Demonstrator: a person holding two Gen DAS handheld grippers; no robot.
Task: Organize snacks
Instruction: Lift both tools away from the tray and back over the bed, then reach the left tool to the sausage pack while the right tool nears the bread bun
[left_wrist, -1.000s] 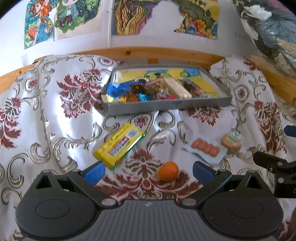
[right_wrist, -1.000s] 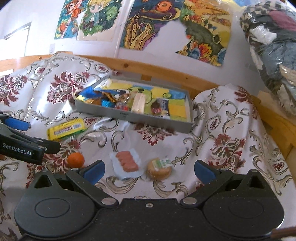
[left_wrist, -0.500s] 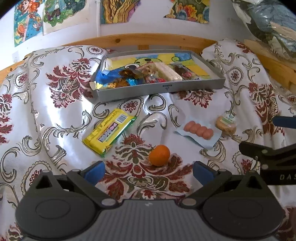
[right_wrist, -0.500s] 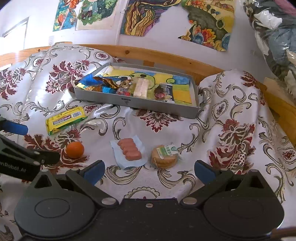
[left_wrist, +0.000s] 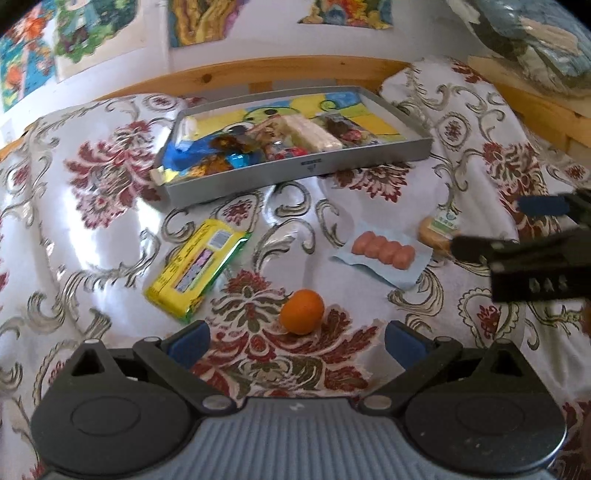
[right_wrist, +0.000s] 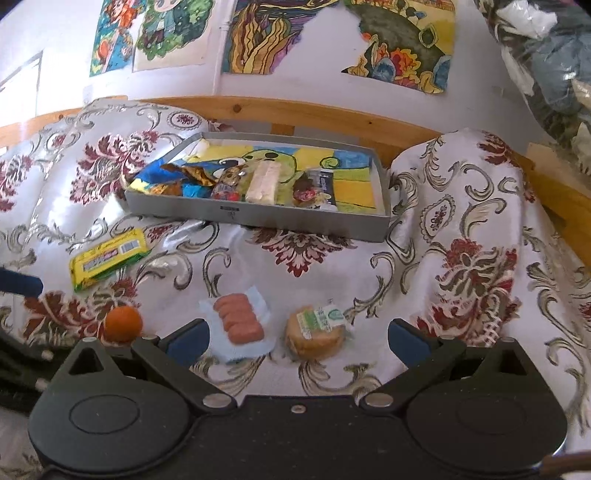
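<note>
Four loose snacks lie in front of the grey tray (right_wrist: 258, 218): yellow packet (right_wrist: 109, 258), orange (left_wrist: 301, 311), sausage pack (right_wrist: 240, 323), round cake (right_wrist: 316, 332). Left tool (left_wrist: 295, 341) and right tool (right_wrist: 297, 338) both gape empty, near these snacks.

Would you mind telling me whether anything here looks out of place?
Four snacks lie loose on the cloth outside the grey tray: yellow packet, orange, sausage pack, round cake.
</note>
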